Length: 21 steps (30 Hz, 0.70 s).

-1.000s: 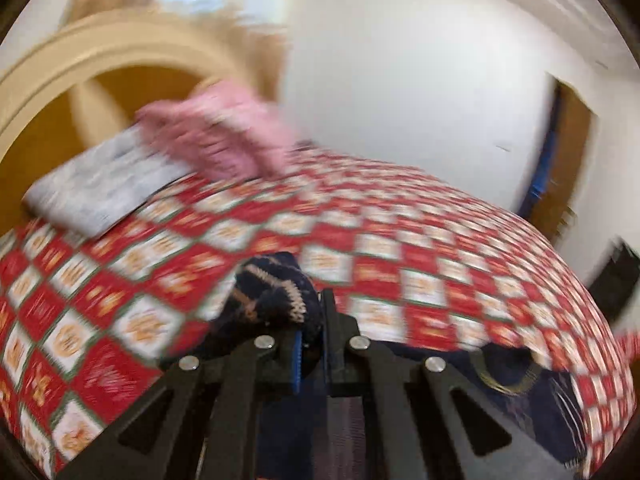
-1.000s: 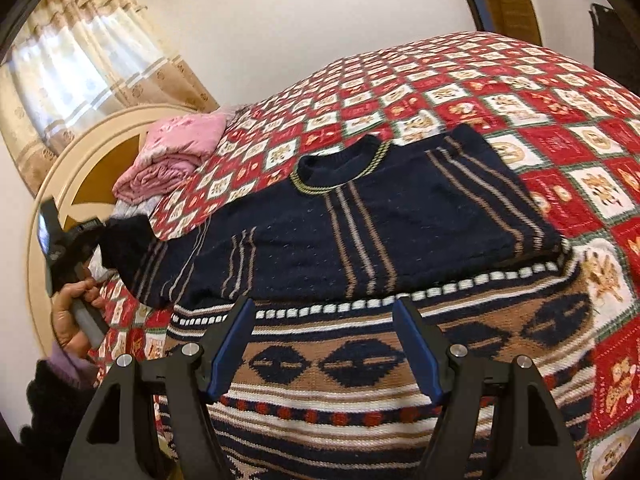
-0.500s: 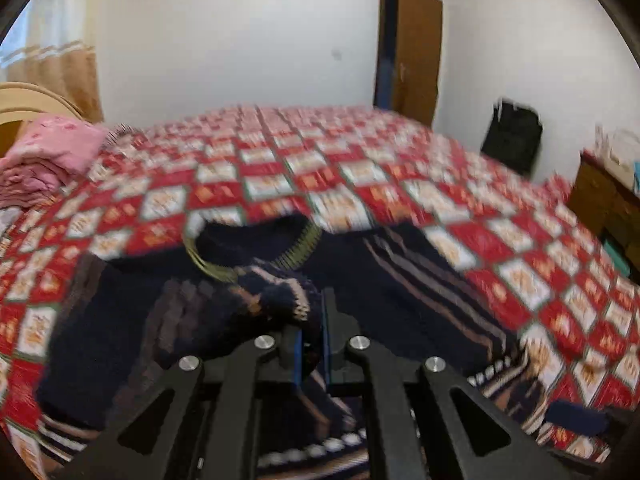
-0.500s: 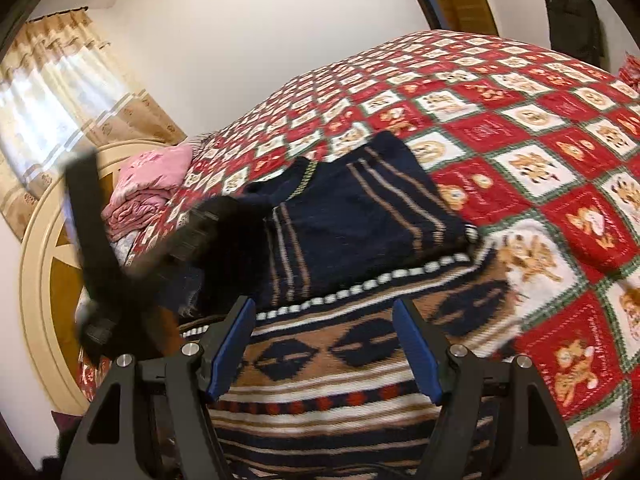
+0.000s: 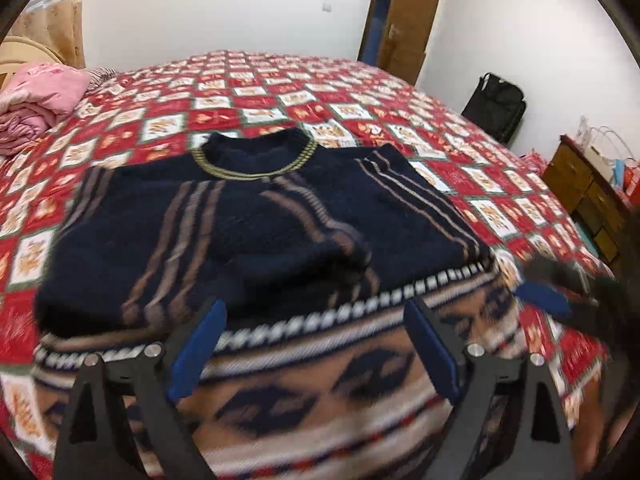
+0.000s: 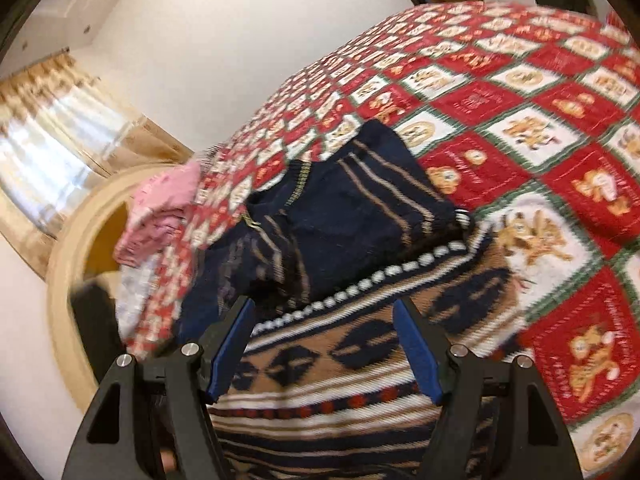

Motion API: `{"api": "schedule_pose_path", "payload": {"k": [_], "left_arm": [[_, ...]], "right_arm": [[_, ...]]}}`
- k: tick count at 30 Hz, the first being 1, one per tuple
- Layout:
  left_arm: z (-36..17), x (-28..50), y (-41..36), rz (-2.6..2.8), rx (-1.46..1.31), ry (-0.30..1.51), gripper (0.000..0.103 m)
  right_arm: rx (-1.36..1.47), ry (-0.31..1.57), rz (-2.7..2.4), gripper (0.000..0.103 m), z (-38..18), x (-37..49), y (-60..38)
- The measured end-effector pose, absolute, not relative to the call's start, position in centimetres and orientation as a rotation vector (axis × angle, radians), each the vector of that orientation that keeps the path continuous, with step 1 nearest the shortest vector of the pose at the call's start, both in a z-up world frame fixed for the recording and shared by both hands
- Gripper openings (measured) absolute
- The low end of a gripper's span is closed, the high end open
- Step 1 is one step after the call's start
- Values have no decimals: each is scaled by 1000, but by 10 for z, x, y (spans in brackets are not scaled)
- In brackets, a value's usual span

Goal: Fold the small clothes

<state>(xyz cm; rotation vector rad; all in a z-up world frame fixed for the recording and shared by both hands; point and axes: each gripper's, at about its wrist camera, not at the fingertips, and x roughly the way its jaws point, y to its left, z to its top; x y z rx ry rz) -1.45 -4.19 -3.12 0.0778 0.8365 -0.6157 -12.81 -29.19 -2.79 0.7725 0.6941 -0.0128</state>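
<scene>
Nearest each lens, the left gripper [image 5: 316, 344] and right gripper [image 6: 324, 344] are spreading wider, jaws empty, poised over the patterned hem. Beyond, the navy sweater [image 5: 256, 232] lies on the red checked bedspread [image 5: 280, 76], one sleeve folded across.

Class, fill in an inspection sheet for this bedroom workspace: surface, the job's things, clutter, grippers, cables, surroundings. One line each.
Surface: bed with a red and white patterned bedspread.
Job's things: navy sweater lying flat, one sleeve folded across its chest.
Clutter: pink bedding bundled near the headboard.
Grippers: left gripper opening, nothing between its jaws; right gripper opening, also empty.
Cables: nothing seen.
Surroundings: black bag by the wall, wooden dresser, door, curtains.
</scene>
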Motion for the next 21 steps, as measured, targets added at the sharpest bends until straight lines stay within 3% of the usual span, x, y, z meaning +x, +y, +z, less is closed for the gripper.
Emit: {"api": "schedule_pose_path", "payload": {"k": [6,12,18,19,21], "left_arm": [[-22,-18,33,-393,50,764,93],[-21,-5,91,-217,-64,760,93],[-31,-5,113,-169,-133,792,93],[-32,-5,112,-164,-129,796,93],[-32,-9,114,-164,-128,798,93]], "right_arm": [[586,731,54,82,-6,-82,-254],[-110,723,133,81,0,-39,-138],[-162,820,170,81,-38,10,-120],[-162,840,151,81,-45,16,-123],[-175,891,97,64,-58,27,-132]]}}
